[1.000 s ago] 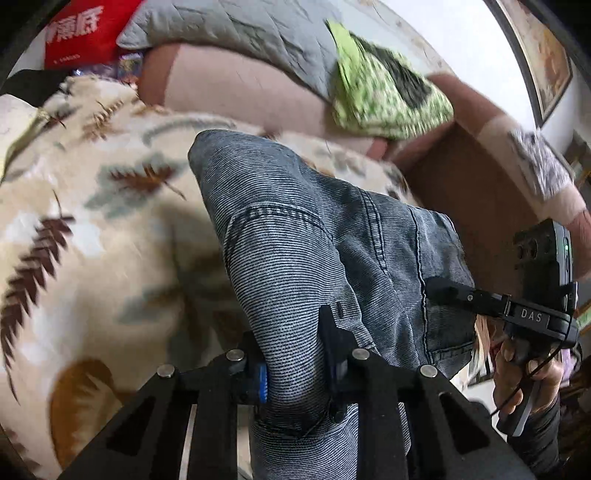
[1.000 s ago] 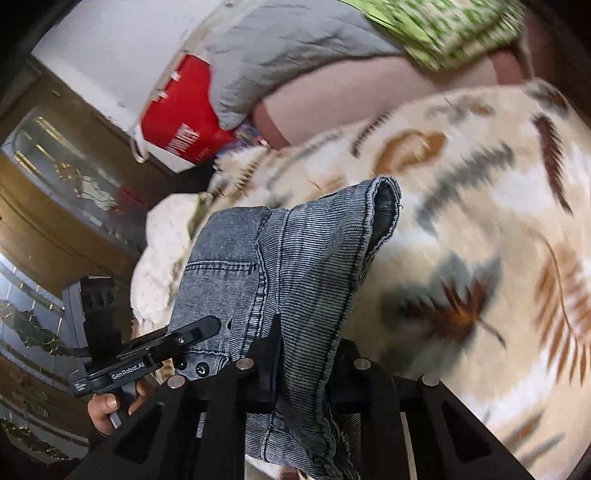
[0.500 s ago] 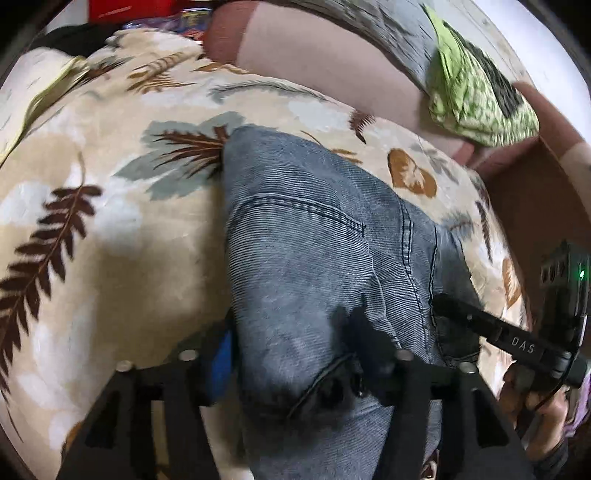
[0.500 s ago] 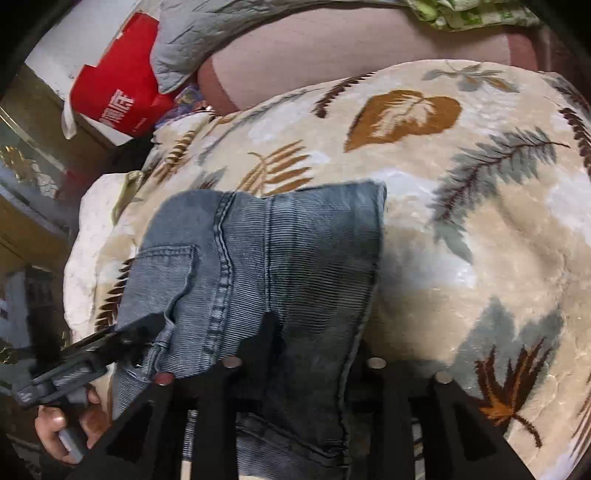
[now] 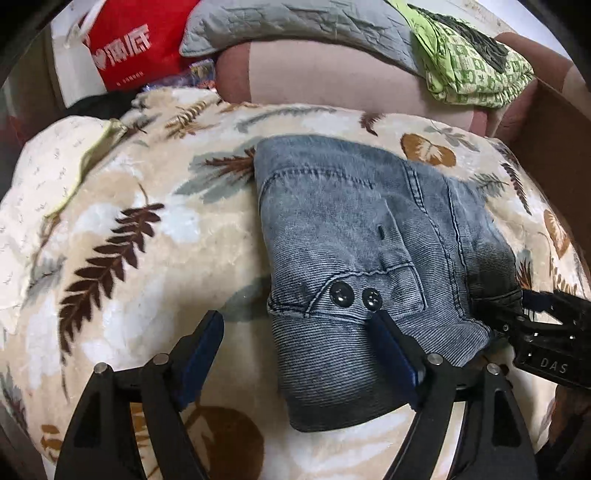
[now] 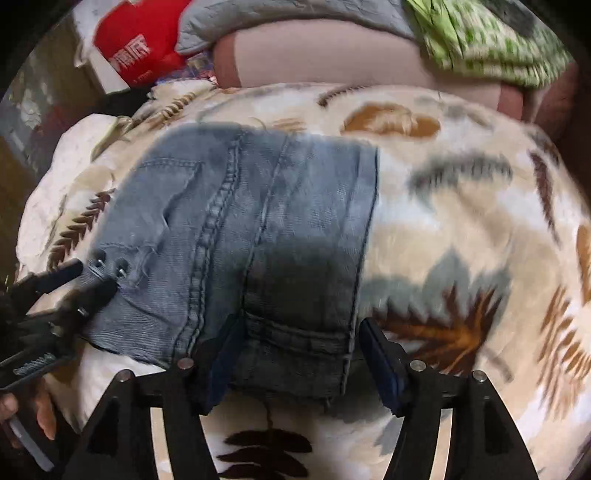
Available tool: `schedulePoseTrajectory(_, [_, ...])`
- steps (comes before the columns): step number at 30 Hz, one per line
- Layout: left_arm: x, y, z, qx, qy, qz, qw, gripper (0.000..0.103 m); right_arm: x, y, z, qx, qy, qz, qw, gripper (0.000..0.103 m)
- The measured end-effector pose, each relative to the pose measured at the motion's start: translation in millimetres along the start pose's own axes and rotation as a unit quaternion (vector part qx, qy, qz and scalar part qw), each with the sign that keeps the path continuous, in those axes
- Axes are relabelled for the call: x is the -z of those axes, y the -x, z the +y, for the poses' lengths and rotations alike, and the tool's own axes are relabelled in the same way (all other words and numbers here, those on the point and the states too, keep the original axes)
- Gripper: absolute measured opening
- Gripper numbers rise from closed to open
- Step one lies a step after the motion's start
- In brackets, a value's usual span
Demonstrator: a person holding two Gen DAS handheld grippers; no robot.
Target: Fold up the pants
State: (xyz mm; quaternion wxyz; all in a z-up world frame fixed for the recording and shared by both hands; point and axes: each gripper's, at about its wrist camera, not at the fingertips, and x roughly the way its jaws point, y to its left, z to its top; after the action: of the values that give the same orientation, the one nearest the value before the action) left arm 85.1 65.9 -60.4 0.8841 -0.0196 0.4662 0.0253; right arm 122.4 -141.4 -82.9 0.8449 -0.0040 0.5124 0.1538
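Both grippers, left gripper [image 5: 295,332] and right gripper [image 6: 295,343], are spreading wide, releasing folded jeans [image 5: 362,236] lying mid-frame on the leaf-print blanket [image 5: 122,229]. Denim probably heavy, limp, grippy; pinching the thick hem edge [image 6: 295,347] looks safest.

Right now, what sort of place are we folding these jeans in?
Most likely a home living room or bedroom: the folded jeans lie on a leaf-print fleece blanket, with a quilted grey pillow and a green patterned cloth behind.
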Motion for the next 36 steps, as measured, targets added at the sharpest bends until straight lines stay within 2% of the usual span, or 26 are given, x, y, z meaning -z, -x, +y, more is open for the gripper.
schedulePoseTrajectory(2, [-1.8, 14.8, -2.5, -0.004, -0.006, -0.014, 0.9999, 0.083, 0.1, 20.0, -2.9, -0.003, -0.017, -0.025, 1.000, 0.068])
schedulePoseTrajectory(5, [-0.2, 40.2, -7.0, -0.014, -0.017, -0.044, 0.9988, 0.083, 5.9, 54.1, 0.6, 0.019, -0.004, -0.065, 0.998, 0.069])
schedulePoseTrajectory(7, [4.5, 56.1, -9.2, -0.017, -0.011, -0.061, 0.9979, 0.083, 15.1, 70.7, 2.5, 0.026, 0.001, -0.082, 0.996, 0.078])
schedulePoseTrajectory(13, [25.4, 88.4, -17.5, -0.043, -0.006, -0.100, 0.9941, 0.083, 63.7, 96.4, 9.9, 0.077, 0.014, -0.115, 0.990, 0.093])
schedulePoseTrajectory(18, [35.2, 100.0, -22.5, -0.041, -0.005, -0.102, 0.9939, 0.083, 85.5, 100.5, 8.3, 0.080, 0.008, -0.109, 0.991, 0.095])
schedulePoseTrajectory(19, [36.3, 102.1, -23.4, -0.042, -0.005, -0.103, 0.9938, 0.083, 86.9, 102.1, 9.9, 0.085, 0.011, -0.111, 0.990, 0.102])
schedulePoseTrajectory(20, [37.1, 103.2, -24.1, -0.043, -0.004, -0.104, 0.9937, 0.085, 87.7, 104.8, 11.1, 0.091, 0.015, -0.117, 0.989, 0.103])
schedulePoseTrajectory(25, [41.0, 105.4, -25.9, -0.046, -0.002, -0.100, 0.9939, 0.089, 87.9, 117.7, 16.5, 0.100, 0.029, -0.147, 0.984, 0.103])
schedulePoseTrajectory(36, [38.5, 98.3, -16.0, -0.030, 0.022, -0.080, 0.9961, 0.089, 85.7, 119.2, 20.5, 0.108, 0.041, -0.150, 0.982, 0.103])
